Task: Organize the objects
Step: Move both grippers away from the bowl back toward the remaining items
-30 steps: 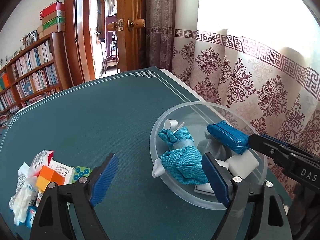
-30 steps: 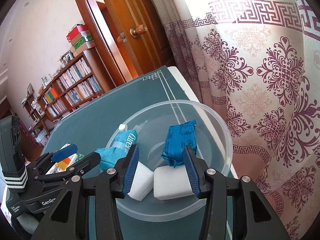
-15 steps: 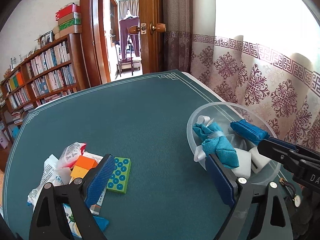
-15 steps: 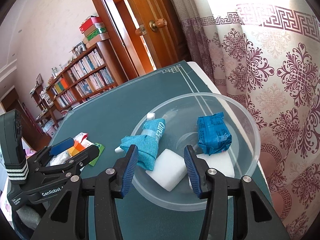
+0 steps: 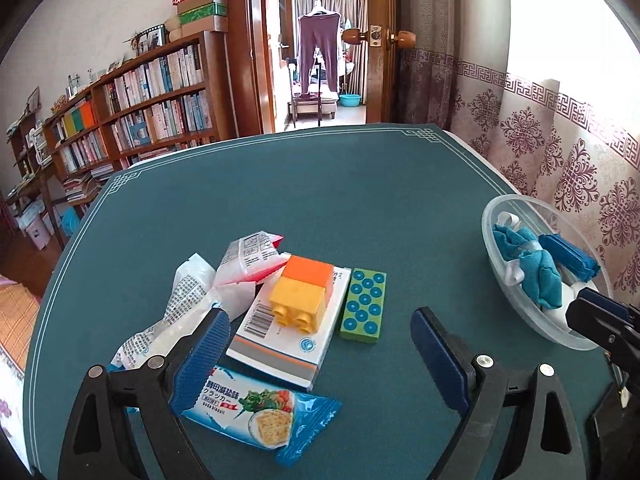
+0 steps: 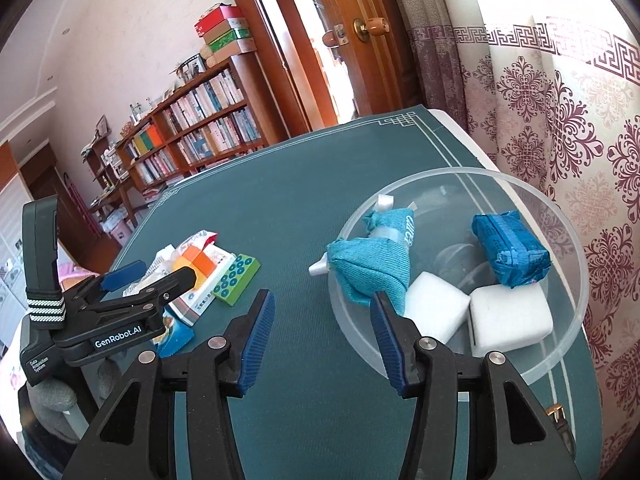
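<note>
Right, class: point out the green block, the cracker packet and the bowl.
Green block (image 5: pixel 363 307): left wrist view, on its studded top.
Cracker packet (image 5: pixel 256 414): left wrist view, on the printed front.
Bowl (image 6: pixel 576 236): right wrist view, on its clear right rim.

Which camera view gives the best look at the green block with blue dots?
The left wrist view: the green block lies near the centre, flat on the table, unobstructed, all its dots visible. In the right wrist view the same block appears small and far left, beside the white box, its near end partly hidden by the left gripper.

Bookshelf (image 5: pixel 132 120), open door (image 6: pixel 372 40), patterned curtain (image 6: pixel 560 112).
</note>
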Motion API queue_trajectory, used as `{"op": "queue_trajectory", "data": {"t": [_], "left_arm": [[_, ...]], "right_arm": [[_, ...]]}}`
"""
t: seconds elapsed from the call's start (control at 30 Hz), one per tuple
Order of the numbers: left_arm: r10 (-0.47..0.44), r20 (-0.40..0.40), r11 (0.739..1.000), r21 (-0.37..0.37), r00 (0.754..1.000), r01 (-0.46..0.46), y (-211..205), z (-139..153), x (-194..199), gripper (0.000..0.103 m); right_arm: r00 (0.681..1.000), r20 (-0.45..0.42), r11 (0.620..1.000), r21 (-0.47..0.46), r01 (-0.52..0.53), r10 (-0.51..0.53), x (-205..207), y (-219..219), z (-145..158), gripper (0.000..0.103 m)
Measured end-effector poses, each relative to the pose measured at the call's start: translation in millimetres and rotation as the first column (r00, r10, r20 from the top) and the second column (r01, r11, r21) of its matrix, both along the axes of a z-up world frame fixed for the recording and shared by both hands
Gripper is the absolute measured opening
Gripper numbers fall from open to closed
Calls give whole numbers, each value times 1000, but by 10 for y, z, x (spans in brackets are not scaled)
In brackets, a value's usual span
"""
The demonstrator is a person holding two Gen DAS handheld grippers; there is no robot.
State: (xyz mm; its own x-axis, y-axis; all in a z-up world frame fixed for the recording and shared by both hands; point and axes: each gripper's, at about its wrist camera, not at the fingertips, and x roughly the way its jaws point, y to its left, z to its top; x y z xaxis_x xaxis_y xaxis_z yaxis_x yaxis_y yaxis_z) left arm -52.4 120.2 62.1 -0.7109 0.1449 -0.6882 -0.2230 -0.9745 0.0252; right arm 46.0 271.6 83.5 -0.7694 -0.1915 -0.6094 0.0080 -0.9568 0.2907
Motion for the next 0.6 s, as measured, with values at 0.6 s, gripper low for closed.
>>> {"op": "queue_trajectory", "data": {"t": [0.6], "left_arm": [[137, 0, 990, 20, 991, -137, -943, -213, -153, 94]], "right_arm": [[988, 82, 991, 14, -130, 128, -71, -665, -270, 55]]}}
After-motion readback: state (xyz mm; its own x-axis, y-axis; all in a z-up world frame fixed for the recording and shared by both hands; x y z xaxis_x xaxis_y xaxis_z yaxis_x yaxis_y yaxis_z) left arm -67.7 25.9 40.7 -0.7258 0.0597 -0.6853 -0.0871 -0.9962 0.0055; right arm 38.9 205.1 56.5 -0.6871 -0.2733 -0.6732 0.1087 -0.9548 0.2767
